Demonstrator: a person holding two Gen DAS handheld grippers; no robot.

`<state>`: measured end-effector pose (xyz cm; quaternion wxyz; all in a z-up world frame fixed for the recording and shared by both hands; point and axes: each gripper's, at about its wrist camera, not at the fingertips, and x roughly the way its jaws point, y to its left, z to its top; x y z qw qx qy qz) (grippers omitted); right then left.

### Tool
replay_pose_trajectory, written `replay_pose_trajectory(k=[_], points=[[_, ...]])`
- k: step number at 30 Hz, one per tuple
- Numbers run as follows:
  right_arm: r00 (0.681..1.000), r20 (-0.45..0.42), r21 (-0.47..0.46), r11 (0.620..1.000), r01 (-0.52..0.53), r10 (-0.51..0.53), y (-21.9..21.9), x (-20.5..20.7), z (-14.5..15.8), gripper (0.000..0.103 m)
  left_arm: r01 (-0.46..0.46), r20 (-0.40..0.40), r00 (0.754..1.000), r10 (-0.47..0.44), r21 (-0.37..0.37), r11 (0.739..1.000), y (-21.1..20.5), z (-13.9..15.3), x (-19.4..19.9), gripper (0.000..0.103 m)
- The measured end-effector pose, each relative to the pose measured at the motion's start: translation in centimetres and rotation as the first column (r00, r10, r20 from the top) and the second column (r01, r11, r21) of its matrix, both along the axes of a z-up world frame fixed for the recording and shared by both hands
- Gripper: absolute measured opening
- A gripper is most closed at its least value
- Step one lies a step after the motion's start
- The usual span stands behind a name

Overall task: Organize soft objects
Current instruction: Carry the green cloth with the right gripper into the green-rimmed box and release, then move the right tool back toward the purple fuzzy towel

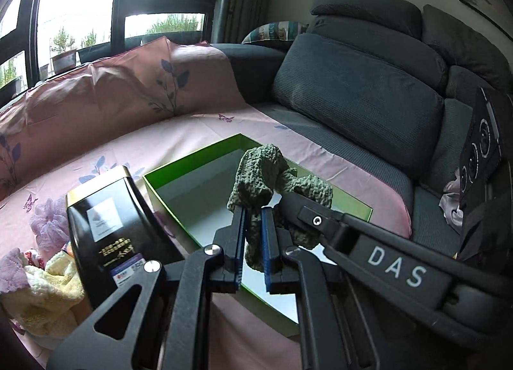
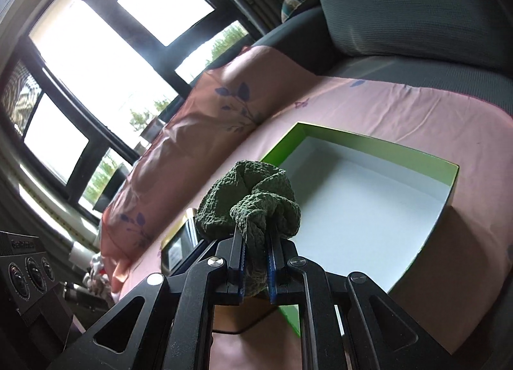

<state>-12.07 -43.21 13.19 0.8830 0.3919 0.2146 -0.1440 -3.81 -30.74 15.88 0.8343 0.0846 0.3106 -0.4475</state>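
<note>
Both grippers, left (image 1: 253,241) and right (image 2: 255,261), clamp the crinkled dark-green cloth (image 1: 256,177); transfer step; next, lower into the green open cardboard box (image 1: 160,190) ahead.

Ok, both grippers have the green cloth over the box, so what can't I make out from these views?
- Green cloth: left wrist view, its lower end hides behind the left gripper and right gripper.
- Green box: right wrist view, the near corner is hidden by the right gripper.
- Yellow towel: left view, behind the black tin.

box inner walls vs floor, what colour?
Box: bright green walls, white floor. Clearest in the right wrist view.
</note>
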Motion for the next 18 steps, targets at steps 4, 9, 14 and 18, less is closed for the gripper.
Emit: replay_pose_trajectory(k=[4, 9, 14, 18], points=[[0.999, -0.024, 0.038, 0.998, 0.043, -0.042, -1.6, -0.6, -1.3, 0.012, 0.034, -0.034, 0.999, -0.033, 0.023, 0.999, -1.8, -0.9, 0.2, 0.006], [0.995, -0.075, 0.054, 0.996, 0.070, -0.066, -2.2, -0.7, -2.2, 0.012, 0.025, -0.048, 0.999, -0.022, 0.066, 0.998, -2.6, -1.5, 0.2, 0.017], [0.991, -0.102, 0.041, 0.995, 0.092, -0.088, -2.1, -0.7, -2.1, 0.032, 0.009, -0.051, 0.999, -0.005, 0.061, 0.998, -1.7, -1.3, -0.1, 0.034], [0.989, -0.091, 0.006, 0.993, 0.121, -0.120, -1.8, -1.4, -1.4, 0.065, -0.021, -0.069, 0.997, 0.023, 0.031, 0.999, -0.4, -0.7, 0.3, 0.055]])
